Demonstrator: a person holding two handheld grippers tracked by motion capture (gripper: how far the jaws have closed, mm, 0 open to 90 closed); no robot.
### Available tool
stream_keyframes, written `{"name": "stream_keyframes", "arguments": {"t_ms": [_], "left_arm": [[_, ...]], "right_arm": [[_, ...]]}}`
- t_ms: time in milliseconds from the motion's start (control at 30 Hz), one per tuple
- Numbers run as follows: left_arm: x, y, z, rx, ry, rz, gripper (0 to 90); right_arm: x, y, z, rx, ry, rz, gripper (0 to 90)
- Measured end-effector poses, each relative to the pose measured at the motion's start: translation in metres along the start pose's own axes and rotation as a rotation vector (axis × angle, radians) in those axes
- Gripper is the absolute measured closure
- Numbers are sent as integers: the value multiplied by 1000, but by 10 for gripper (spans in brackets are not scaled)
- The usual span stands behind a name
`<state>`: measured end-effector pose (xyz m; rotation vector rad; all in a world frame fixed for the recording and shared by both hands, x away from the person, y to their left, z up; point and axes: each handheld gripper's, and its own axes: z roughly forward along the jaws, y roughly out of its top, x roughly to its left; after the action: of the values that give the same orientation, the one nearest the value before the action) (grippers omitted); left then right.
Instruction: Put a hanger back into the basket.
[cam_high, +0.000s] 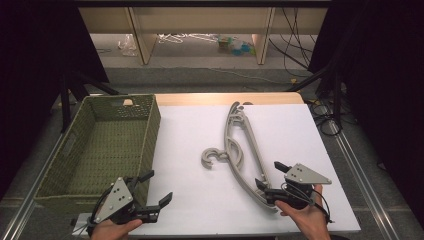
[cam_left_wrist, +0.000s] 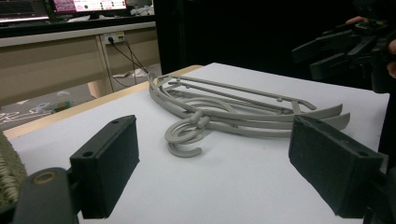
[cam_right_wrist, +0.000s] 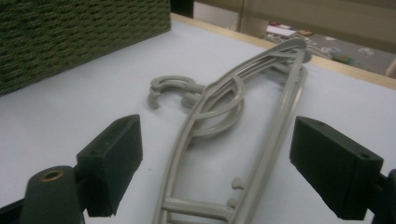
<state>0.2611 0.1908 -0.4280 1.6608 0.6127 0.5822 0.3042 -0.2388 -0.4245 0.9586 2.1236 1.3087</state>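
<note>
Hangers (cam_high: 240, 150) of matte grey plastic lie stacked flat on the white desk (cam_high: 200, 200), to the right of its middle. They look like two or three nested together, their long curved arms running from the far edge of the desk down toward the near right, with thin crossbars and small pegs moulded into the frames. Their round hooks (cam_left_wrist: 184, 135) curl out to the left of the stack, one above another. The plastic is smooth and dull.

Just beside the hangers on the left stands a rectangular basket (cam_high: 102, 145) woven of olive-green cord in a tight ribbed pattern, with handle slots cut in its walls.

The right hand-held gripper (cam_high: 267, 175) sits low at the near end of the stack, its black blocky jaws spread wide to either side of the curved arms, the pads not pressing on them. The left hand-held gripper (cam_high: 159, 189) hovers at the near edge of the desk beside the basket's corner, jaws likewise spread with nothing between them.
</note>
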Motion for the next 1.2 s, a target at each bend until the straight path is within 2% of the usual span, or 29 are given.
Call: {"name": "stream_keyframes", "arguments": {"t_ms": [33, 67, 100, 133, 167, 233, 333, 367, 400, 433, 500, 533, 600, 633, 667, 700, 767, 800, 833, 900, 933, 967, 1000, 1067, 1100, 1133, 1167, 1200], "left_arm": [[0, 0, 0, 4, -3, 6, 157], [-1, -1, 1, 8, -5, 5, 157], [-1, -1, 1, 8, -5, 5, 157], [-2, -1, 1, 9, -6, 4, 157], [-2, -1, 1, 9, -6, 4, 157], [-2, -2, 3, -3, -11, 2, 157], [-2, -1, 2, 9, -10, 4, 157], [-2, -1, 2, 10, -11, 0, 157], [-3, -2, 2, 10, -11, -9, 157], [-2, -1, 2, 10, -10, 2, 157], [-2, -1, 2, 8, -9, 4, 157], [-2, -1, 2, 10, -9, 5, 157], [-2, -2, 2, 11, -8, 5, 157], [-2, -1, 2, 8, -8, 4, 157], [-2, -1, 2, 8, -8, 4, 157], [-1, -1, 2, 10, -11, 14, 157], [-2, -2, 2, 12, -10, 7, 157], [-1, -1, 2, 12, -12, 14, 157], [-2, -1, 2, 8, -9, 7, 157], [-2, -1, 2, 10, -8, 7, 157], [-2, -2, 2, 10, -9, 4, 157], [-1, -2, 3, -6, -15, 1, 157], [-1, -2, 3, -6, -15, 1, 157], [-1, -2, 3, -5, -13, 4, 157], [-1, -2, 2, 11, -7, 6, 157], [-2, -2, 2, 10, -7, -4, 157], [-1, -2, 3, -6, -15, 2, 157], [-1, -1, 3, 0, -12, 4, 157]], "right_arm": [[1, 1, 3, 10, 6, -15, 207], [3, 4, 10, 45, 24, -29, 217], [3, 4, 10, 45, 24, -29, 217], [5, 6, 19, 83, 29, -40, 229], [5, 6, 19, 83, 29, -40, 229], [6, 8, 27, 129, 42, -39, 247], [8, 12, 40, 209, 50, -41, 280], [7, 14, 48, 273, 60, -36, 308], [7, 15, 51, 287, 62, -34, 310], [6, 16, 56, 323, 71, -23, 317], [6, 18, 63, 356, 78, -21, 330], [5, 18, 67, 369, 85, -35, 335], [5, 18, 71, 374, 93, -49, 346], [8, 20, 78, 405, 85, -35, 367], [8, 20, 78, 405, 85, -35, 367], [8, 23, 86, 447, 102, -57, 394], [10, 24, 88, 460, 105, -48, 408], [10, 26, 91, 481, 115, -65, 420], [10, 29, 98, 508, 115, -62, 444], [10, 30, 101, 522, 114, -51, 461], [9, 32, 107, 552, 116, -54, 476], [9, 33, 108, 563, 118, -45, 488], [9, 33, 108, 563, 118, -45, 488], [9, 33, 112, 596, 129, -37, 495], [8, 32, 115, 598, 135, -41, 513], [8, 32, 117, 608, 144, -48, 522], [9, 31, 120, 631, 151, -43, 548], [9, 31, 120, 631, 151, -43, 548]]}}
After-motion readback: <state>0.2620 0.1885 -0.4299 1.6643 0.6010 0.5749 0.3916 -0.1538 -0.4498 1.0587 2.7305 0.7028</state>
